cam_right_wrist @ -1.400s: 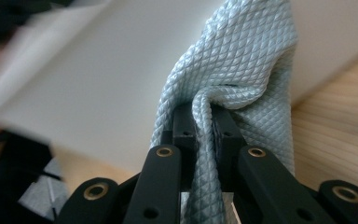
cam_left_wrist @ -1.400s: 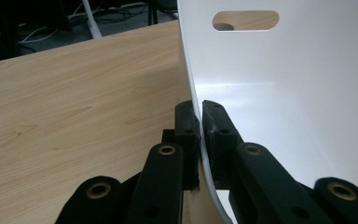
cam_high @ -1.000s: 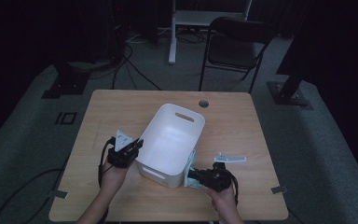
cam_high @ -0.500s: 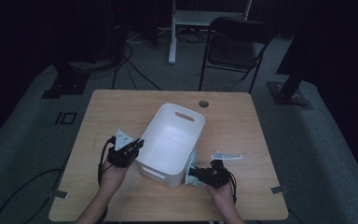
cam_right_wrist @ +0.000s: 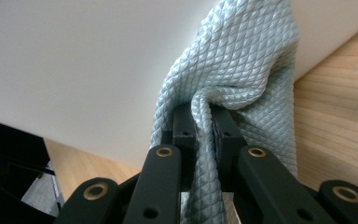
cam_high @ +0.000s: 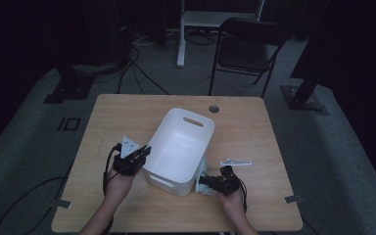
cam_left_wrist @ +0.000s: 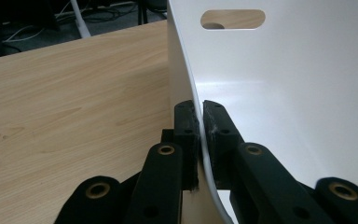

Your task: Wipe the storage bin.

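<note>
With the left tool [cam_left_wrist: 199, 122] clamped on the rim of the white bin [cam_high: 181, 147] standing on the table [cam_high: 127, 112] and the right tool [cam_right_wrist: 203, 122] pinching the cloth [cam_right_wrist: 242, 65] against the bin's outer wall, a hard wiping stroke could pull the thin rim free or tip the bin.

Rectangular light-wood table [cam_high: 127, 112] with rounded corners, standing on a grey floor [cam_high: 333, 161]. A round cable hole [cam_high: 214, 108] pierces the top near the far edge, right of centre. A white rectangular plastic bin [cam_high: 176, 178] with slot handles in its end walls rests directly on the tabletop, set askew so that its long axis runs from the near left toward the far right; its interior is bare white. A pale blue-grey cloth with a diamond-quilted weave [cam_high: 203, 171] lies on the wood against the bin's near right corner, touching the outer wall.
</note>
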A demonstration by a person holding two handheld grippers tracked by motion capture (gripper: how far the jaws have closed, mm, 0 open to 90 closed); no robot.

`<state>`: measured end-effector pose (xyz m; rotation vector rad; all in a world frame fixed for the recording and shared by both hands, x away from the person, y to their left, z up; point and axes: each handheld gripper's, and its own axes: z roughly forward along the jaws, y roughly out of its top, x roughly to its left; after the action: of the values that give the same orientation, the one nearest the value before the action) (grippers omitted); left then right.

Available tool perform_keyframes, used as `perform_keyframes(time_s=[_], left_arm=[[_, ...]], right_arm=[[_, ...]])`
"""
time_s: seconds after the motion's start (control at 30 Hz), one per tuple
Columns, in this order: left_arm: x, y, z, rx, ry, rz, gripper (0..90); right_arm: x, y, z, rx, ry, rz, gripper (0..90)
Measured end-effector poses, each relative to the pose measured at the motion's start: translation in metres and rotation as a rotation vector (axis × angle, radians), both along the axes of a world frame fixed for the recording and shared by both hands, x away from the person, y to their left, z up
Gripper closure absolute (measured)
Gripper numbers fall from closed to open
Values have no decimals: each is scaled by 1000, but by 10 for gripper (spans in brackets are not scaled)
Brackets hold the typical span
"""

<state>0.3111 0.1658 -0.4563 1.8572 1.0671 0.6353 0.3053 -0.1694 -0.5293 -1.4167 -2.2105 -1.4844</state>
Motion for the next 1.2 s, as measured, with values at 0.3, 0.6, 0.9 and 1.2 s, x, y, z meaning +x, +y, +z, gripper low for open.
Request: perform_keyframes(time_s=[0.3,0.6,0.9,1.2], left_arm=[[0,0,0,-2,0,4,849],[1,1,-1,-21,8,12,823],[-4,4,1,-64,7,-23,611],[-16,7,8,-91,7,-57,514]], right_arm=[[12,0,-18,-40,55,-17,831],[14,0,-21,-52,70,-24,831],[0,-8,8,-35,-31,-12,830],[-25,-33,36,81,-100,-7,828]])
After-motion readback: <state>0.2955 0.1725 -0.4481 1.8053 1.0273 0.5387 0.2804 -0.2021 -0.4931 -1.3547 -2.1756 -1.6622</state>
